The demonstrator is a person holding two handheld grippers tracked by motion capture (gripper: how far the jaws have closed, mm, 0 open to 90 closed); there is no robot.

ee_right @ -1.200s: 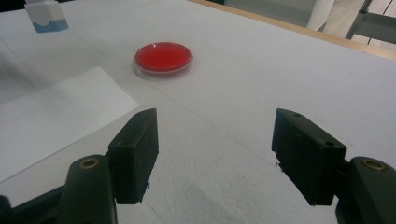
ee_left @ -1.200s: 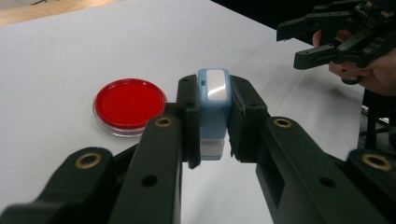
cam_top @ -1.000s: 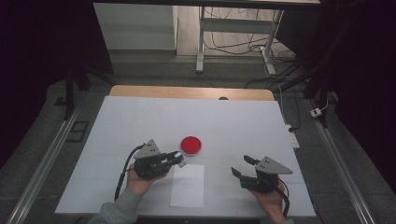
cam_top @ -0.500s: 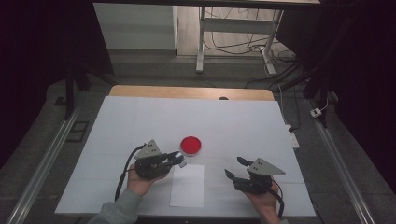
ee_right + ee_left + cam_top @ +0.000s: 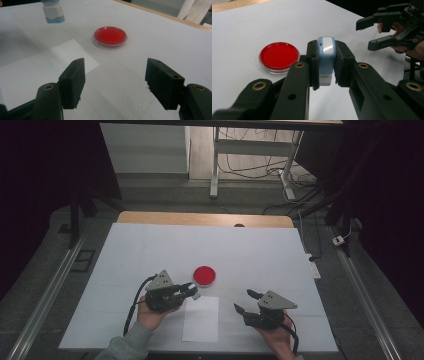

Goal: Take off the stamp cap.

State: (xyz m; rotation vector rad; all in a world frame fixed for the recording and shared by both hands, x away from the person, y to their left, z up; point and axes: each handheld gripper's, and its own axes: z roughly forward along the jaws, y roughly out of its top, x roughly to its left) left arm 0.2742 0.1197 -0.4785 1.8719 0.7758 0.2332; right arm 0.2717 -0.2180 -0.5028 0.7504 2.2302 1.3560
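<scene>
— On the white table [image 5: 150, 250], at about seven o'clock from the red dish [image 5: 204, 276], what is the left gripper [image 5: 189, 290] doing?

— It is clenched on a small blue and white stamp [image 5: 326, 60]. From the left gripper view the stamp stands upright between the two black jaws, its pale blue top with the white panel facing the camera and its white base low down, with both pads pressed against its sides.

— Where does that put the stamp against the paper?

— From the high view it sits above the far left corner of the white sheet [image 5: 201, 318], and just at seven o'clock of the dish, near it but not touching. From the right gripper view the stamp's lower end shows at the top left, clear of the table surface.

— And the dish itself?

— A round clear dish with a red pad inside, flat on the table at twelve o'clock of the sheet, apart from it.

— What of the right gripper [image 5: 246, 301]?

— Released. Its jaws stand wide with nothing between them, as the right gripper view shows, and they point toward ten o'clock, at the dish. It is at three o'clock of the sheet, just beside its right edge, well apart from the left gripper.

— Who holds them?

— A person; a grey sleeve [image 5: 127, 345] shows at the left hand.
</scene>
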